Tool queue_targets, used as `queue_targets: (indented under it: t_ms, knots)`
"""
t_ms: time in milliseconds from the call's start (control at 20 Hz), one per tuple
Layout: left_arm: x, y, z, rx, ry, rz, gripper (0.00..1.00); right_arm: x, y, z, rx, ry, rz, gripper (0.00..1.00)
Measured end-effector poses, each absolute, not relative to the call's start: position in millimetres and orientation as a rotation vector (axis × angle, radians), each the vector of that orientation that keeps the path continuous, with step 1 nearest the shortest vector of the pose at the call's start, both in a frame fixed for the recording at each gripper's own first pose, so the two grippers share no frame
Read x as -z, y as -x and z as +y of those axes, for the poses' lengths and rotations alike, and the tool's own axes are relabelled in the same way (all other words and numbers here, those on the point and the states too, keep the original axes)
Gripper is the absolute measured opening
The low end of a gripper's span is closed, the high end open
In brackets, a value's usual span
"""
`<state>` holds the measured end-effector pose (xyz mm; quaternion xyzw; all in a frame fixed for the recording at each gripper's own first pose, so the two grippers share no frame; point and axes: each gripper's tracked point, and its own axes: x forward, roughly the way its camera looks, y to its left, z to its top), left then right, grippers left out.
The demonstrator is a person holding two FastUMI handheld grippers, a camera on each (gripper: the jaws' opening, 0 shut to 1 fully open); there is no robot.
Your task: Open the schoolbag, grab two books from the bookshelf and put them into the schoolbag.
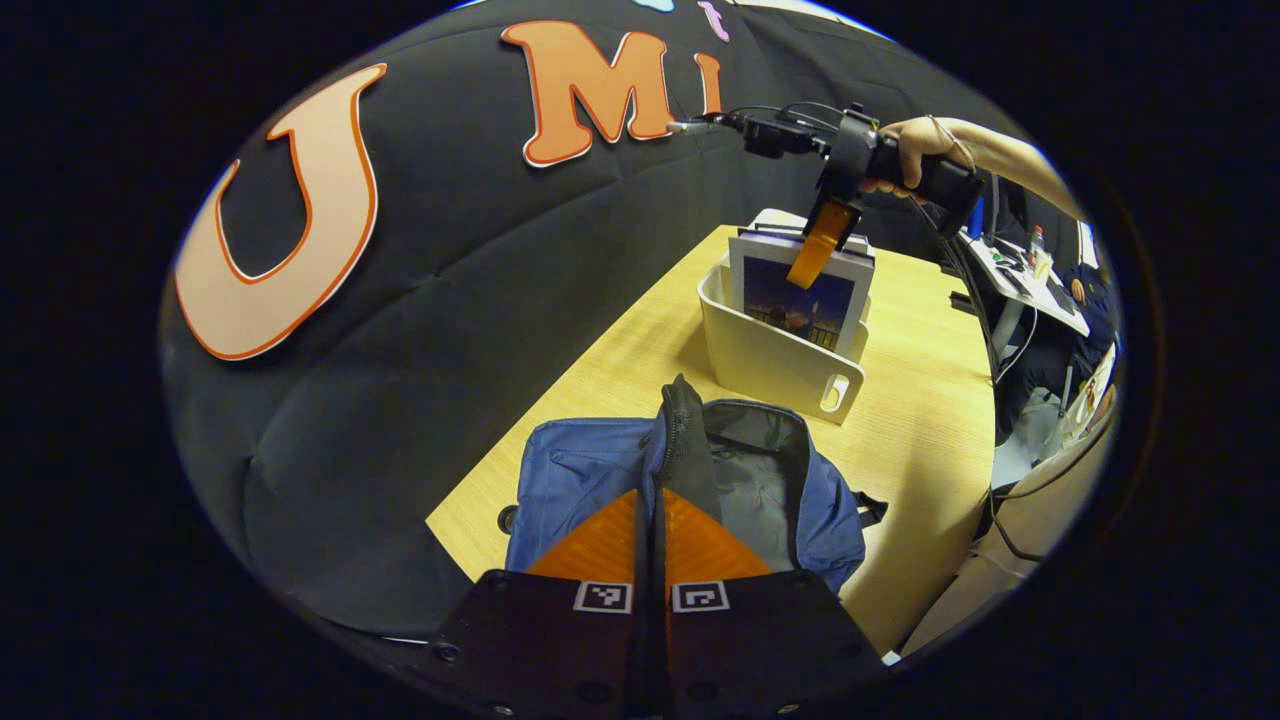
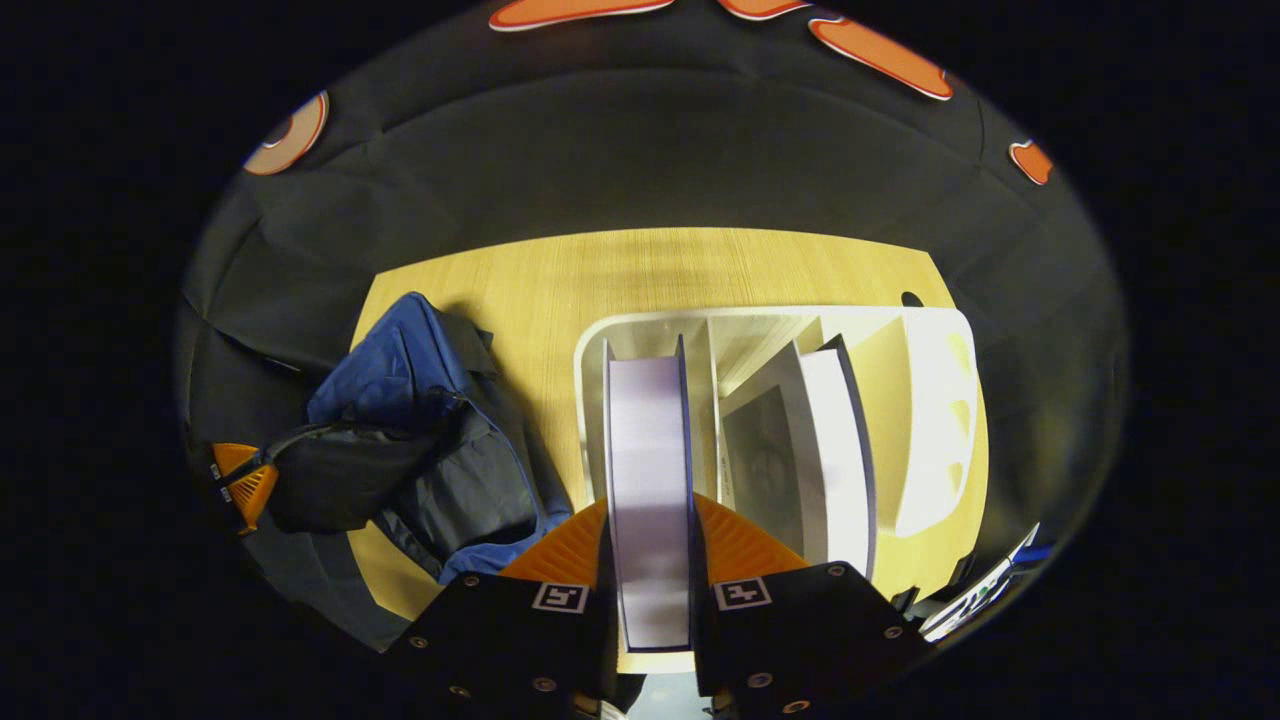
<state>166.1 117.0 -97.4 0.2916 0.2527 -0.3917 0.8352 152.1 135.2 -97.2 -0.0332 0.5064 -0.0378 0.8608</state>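
The white book rack (image 1: 775, 360) stands on the wooden table (image 1: 920, 420), and everything else sits around it. In the left gripper view the blue schoolbag (image 1: 590, 480) lies just in front of the rack, its mouth open and grey lining showing. The left gripper (image 1: 650, 510) has its two fingers pressed together on the dark upper edge of the bag's opening, holding that flap up; in the right gripper view the same gripper (image 2: 240, 480) shows at the bag's far left, pinching the dark flap.

Above the rack, a hand (image 1: 905, 150) holds the right gripper (image 1: 825, 240) pointing down into it. In the right gripper view, looking straight down, the right gripper (image 2: 650, 545) has a finger on each side of the front book (image 2: 650, 470), clamped on its top edge. That book stands upright in the rack's compartment nearest the schoolbag (image 2: 420, 440). A second book (image 2: 835, 450) leans in the next compartment, beyond the divider.
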Motion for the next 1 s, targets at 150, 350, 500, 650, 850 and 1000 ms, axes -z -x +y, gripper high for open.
queue_targets:
  t_ms: [150, 350, 500, 650, 850, 1000]
  knots:
    - [101, -164, 120, 0.825, -0.608, 0.548, 0.00, 63, -138, 128, 0.107, 0.104, 0.996, 0.31]
    - [100, -165, 119, 0.822, -0.597, 0.552, 0.01, 8, -111, 139, 0.078, 0.075, 0.894, 0.31]
    - [100, -167, 121, 0.803, -0.603, 0.553, 0.01, -33, -88, 145, 0.047, 0.037, 0.798, 0.31]
    - [96, -164, 118, 0.800, -0.599, 0.549, 0.00, -53, -59, 156, -0.004, -0.092, 0.725, 0.30]
    - [92, -163, 118, 0.780, -0.609, 0.554, 0.01, -28, -24, 173, -0.088, -0.315, 0.703, 0.29]
    - [90, -161, 116, 0.770, -0.624, 0.559, 0.01, 20, -19, 201, -0.164, -0.478, 0.730, 0.28]
